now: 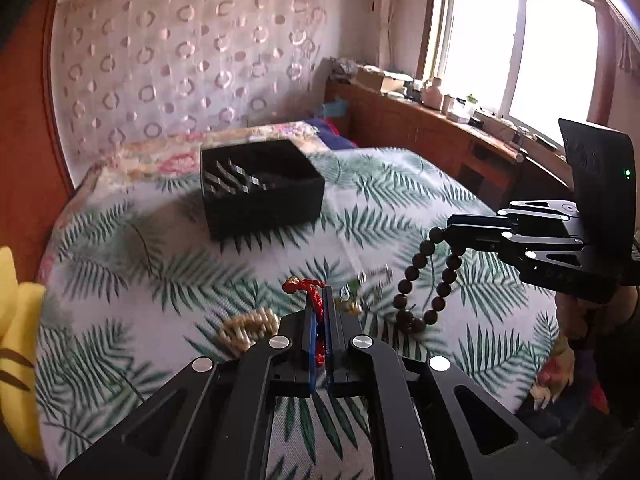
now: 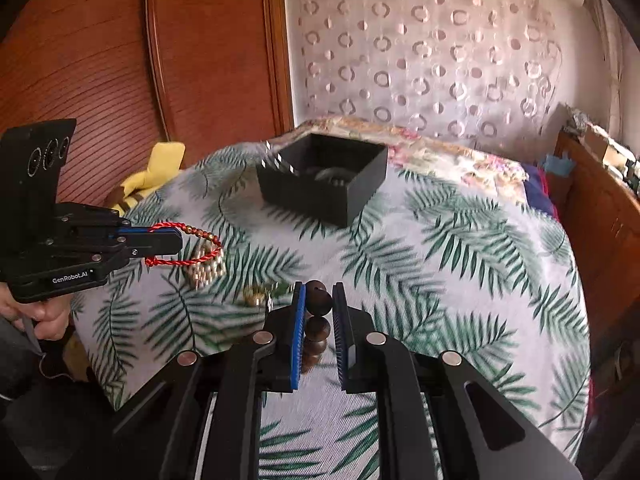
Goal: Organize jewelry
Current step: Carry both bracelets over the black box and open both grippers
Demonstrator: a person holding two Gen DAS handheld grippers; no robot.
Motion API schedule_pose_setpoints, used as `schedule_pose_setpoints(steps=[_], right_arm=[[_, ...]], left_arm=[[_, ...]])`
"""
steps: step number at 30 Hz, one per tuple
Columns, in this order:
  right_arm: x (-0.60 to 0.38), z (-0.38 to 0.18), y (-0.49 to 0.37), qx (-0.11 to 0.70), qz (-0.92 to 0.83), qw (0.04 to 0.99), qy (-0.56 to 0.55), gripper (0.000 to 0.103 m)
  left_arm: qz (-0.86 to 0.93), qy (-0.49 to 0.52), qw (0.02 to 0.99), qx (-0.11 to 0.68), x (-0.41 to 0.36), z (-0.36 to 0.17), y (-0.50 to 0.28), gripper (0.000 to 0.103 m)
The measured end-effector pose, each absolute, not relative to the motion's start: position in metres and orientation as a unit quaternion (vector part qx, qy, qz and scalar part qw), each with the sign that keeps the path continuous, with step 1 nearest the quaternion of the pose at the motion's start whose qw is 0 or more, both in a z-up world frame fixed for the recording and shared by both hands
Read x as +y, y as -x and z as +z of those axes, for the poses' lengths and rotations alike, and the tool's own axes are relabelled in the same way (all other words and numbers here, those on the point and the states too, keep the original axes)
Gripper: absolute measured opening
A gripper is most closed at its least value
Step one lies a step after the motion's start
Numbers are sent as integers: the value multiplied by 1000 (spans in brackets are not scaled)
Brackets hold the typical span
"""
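Left tongs (image 1: 319, 300): clamped on the red cord bracelet (image 2: 188, 242), which is lifted off the bed, its loop hanging free for carrying.
Right tongs (image 2: 319, 300): closed on the dark wooden bead bracelet (image 1: 430, 280); the strand dangles below the fingers, its lowest beads close to the cover.
Black box (image 1: 262, 186): open-topped, standing on the far half of the bed (image 2: 460, 264), well apart from both tongs; judged the destination for the pieces.
Pale bead bracelet (image 1: 250, 326): lying on the cover near the left tongs, not yet picked up.
Small gold-and-green pieces (image 1: 354, 300): lying between the two tongs; blurred, type unclear.
Open room: bare leaf-print cover between tongs and box; nothing stands in the way.
Edges: the bed falls away at the near right; a yellow plush toy (image 2: 160, 168) lies at the left edge.
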State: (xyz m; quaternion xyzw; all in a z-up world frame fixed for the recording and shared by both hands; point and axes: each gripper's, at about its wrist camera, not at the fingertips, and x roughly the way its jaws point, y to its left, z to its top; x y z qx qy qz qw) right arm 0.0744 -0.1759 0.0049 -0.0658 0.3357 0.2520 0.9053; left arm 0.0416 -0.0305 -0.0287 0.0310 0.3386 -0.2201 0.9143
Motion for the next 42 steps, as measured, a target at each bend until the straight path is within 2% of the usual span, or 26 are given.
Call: schedule_pose_setpoints(steps=[20,34,42], right_arm=[[-146,77,-159,264,226,932,106,15],[-130,66,-208,274,238,929,68,15],[-126,80,-214,255,245,934,53,15]], left_arm=[[-199,-41,930,307,-24,15,-95,2],[-176,-42,935,306,-23,30,-145,2],[-170,-60,931,318,-32,25,-173,2]])
